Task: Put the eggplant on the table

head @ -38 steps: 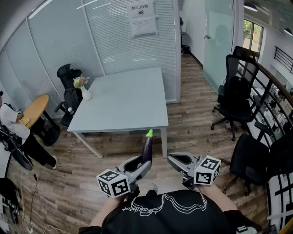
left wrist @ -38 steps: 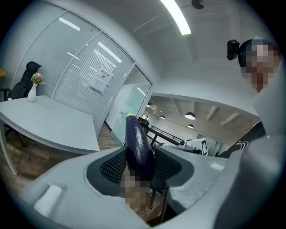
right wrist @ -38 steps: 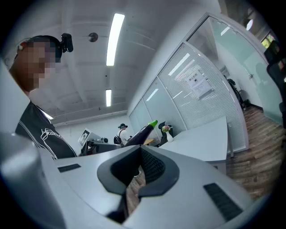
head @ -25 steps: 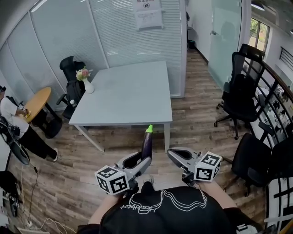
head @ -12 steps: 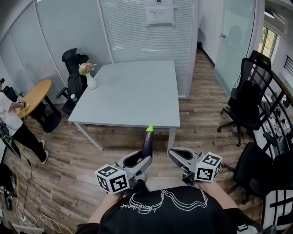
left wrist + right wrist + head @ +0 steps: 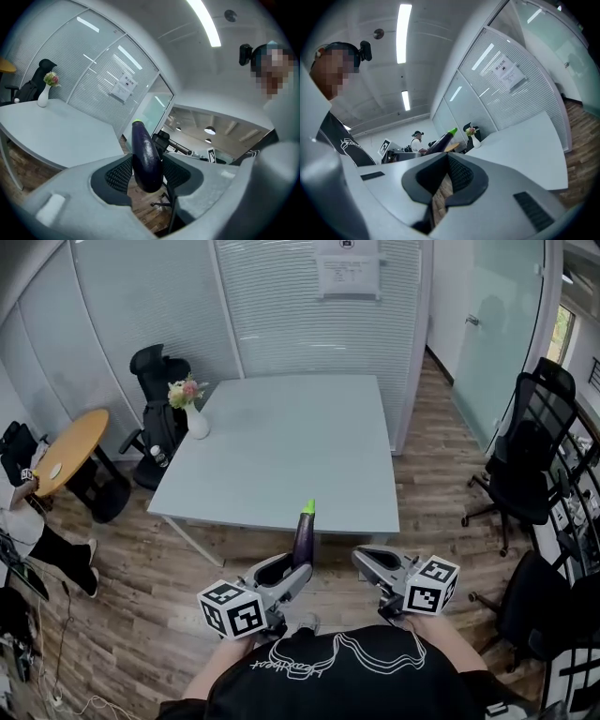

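Step in hand, as I read it: carry phase. Eggplant is gripped and the table not yet reached.

Table (image 6: pixel 281 446) takes up the centre and upper-mid of the head view. Its pale grey top is bare except for a vase w/ flowers (image 6: pixel 193 414) at its upper-left corner. Lots of free surface, so any spot near the front edge would do.

Left gripper (image 6: pixel 292 570), lower centre-left, is clamped on the eggplant's lower half. In the left gripper view both ribbed pads (image 6: pixel 118 174) press its sides. Right gripper (image 6: pixel 367 559), lower centre-right, has its jaws nearly together w/ nothing between, only a sliver of wood floor showing thru. It looks idle.

Eggplant (image 6: pixel 303 538) sits in the lower centre, upright w/ green tip up. It is just below the table's near edge in the picture, apparently over floor rather than tabletop.

Next move prob. needs the left gripper carried fwd past the front edge, then lowered and tilted so the eggplant lies flat, and the jaws parted only once it rests. It's round and glossy, so it may roll; best kept back from the edge.

Hard to tell:
- Eggplant's bottom end is hidden behind the jaws in the head view.
- Its height vs. the tabletop can't be judged.
- The right gripper view shows only its top poking over the gripper body.
- The person's torso blocks the bottom of the head view.
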Motion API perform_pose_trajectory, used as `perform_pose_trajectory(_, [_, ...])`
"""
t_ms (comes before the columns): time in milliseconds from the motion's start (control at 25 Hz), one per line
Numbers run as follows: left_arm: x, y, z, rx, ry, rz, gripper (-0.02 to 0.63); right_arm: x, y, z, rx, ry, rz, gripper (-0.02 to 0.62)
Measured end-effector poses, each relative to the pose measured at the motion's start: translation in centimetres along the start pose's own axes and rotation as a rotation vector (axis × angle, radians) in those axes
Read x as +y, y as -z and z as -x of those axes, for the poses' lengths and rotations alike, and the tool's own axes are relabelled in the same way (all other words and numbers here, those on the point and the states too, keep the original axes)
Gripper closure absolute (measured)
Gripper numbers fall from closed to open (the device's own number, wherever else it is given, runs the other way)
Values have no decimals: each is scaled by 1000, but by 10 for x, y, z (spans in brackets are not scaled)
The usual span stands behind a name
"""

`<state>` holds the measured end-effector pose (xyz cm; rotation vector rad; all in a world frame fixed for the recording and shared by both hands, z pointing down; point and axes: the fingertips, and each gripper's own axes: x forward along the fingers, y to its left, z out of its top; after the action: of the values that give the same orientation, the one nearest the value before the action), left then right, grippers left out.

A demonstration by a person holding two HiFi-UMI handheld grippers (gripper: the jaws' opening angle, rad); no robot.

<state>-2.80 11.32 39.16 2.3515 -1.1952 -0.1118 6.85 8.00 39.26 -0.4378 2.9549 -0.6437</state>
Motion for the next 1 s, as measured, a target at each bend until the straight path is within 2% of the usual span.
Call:
perform_pose_trajectory(480, [134,-90,-26,37,65,-1,400,-61,-35,-138,-9,64,-30,586])
perform_pose_trajectory(720, [185,-114,-38,41,96,-2,400,-87,-44,-181,-11,117,-16,586])
perform_pose_trajectory(1000, [217,-123,-55,59,127,5,400,-111,-40,-195,-14,180,-33,586])
